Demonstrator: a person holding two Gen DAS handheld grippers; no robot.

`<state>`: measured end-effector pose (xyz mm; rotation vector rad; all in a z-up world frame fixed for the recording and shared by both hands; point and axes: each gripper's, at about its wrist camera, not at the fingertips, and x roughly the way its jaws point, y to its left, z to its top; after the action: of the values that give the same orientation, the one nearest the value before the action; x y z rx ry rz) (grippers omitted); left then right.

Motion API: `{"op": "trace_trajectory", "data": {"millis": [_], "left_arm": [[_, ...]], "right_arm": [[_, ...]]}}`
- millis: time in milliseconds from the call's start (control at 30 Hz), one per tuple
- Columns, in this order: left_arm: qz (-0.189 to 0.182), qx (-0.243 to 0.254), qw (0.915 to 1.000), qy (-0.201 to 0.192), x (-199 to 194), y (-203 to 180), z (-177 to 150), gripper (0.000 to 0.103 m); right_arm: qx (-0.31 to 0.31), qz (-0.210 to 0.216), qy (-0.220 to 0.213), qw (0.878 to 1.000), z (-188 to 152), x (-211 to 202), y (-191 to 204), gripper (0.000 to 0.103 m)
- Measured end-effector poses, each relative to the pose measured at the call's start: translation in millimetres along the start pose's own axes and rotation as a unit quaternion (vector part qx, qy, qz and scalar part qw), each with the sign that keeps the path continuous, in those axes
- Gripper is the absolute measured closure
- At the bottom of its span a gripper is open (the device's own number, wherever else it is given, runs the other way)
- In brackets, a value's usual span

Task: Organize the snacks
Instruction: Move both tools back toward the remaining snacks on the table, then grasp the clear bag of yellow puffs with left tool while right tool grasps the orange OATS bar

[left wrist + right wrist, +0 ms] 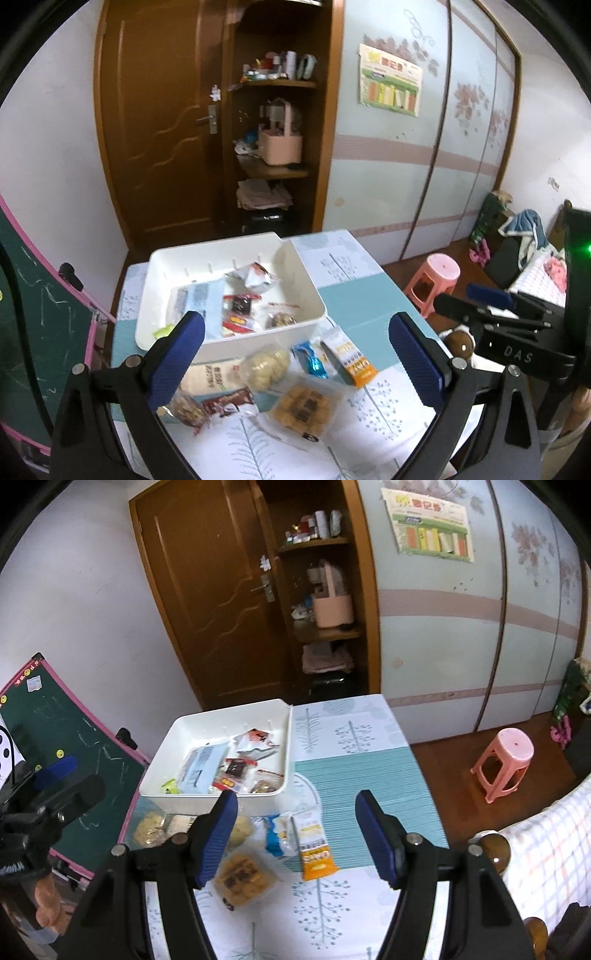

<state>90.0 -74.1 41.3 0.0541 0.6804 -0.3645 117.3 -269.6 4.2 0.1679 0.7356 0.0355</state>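
Observation:
A white bin (173, 332) (159, 775) on the table holds several snack packets. In front of it lie loose snacks: a pale puff bag (264, 365), a blue candy (312, 360), an orange-and-white packet (351, 358) (314, 845), a square biscuit pack (304, 406) (243, 877), a dark red bar (227, 404). My left gripper (295, 354) is open and empty above these snacks. My right gripper (295, 834) is open and empty above the orange packet. The right gripper also shows in the left wrist view (476, 306), and the left one in the right wrist view (70, 779).
The table (362, 775) has a blue leaf-pattern cloth. A green chalkboard (74, 738) leans at the left. A pink stool (506, 764) stands on the floor at the right. A brown door and shelf (273, 147) are behind. A checked bed cover (546, 849) is at the right.

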Motion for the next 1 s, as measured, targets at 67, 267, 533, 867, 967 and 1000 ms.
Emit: {"op": "trace_trajectory", "data": {"millis": [67, 267, 533, 867, 967, 1000], "left_arm": [[-0.003, 0.008, 0.9999, 0.01, 8, -7, -10, 0.003], [-0.006, 0.018, 0.9988, 0.046, 39, -18, -46, 0.003], [0.003, 0.022, 0.9978, 0.063, 73, -14, -84, 0.003], [-0.019, 0.035, 0.9815, 0.187, 132, -14, -128, 0.003], [-0.024, 0.032, 0.9786, 0.202, 142, -12, -138, 0.003], [-0.024, 0.034, 0.9775, 0.207, 146, -11, -142, 0.003]], "right_arm": [[-0.005, -0.006, -0.009, 1.0, -7, 0, -3, 0.036], [-0.012, -0.009, -0.028, 1.0, -30, 8, -12, 0.036], [-0.013, -0.014, 0.041, 0.999, -54, 47, -24, 0.036], [-0.029, -0.028, 0.081, 0.996, -82, 89, -23, 0.036], [-0.031, -0.025, 0.093, 0.995, -90, 100, -26, 0.036], [-0.031, -0.024, 0.101, 0.994, -92, 106, -27, 0.036]]}}
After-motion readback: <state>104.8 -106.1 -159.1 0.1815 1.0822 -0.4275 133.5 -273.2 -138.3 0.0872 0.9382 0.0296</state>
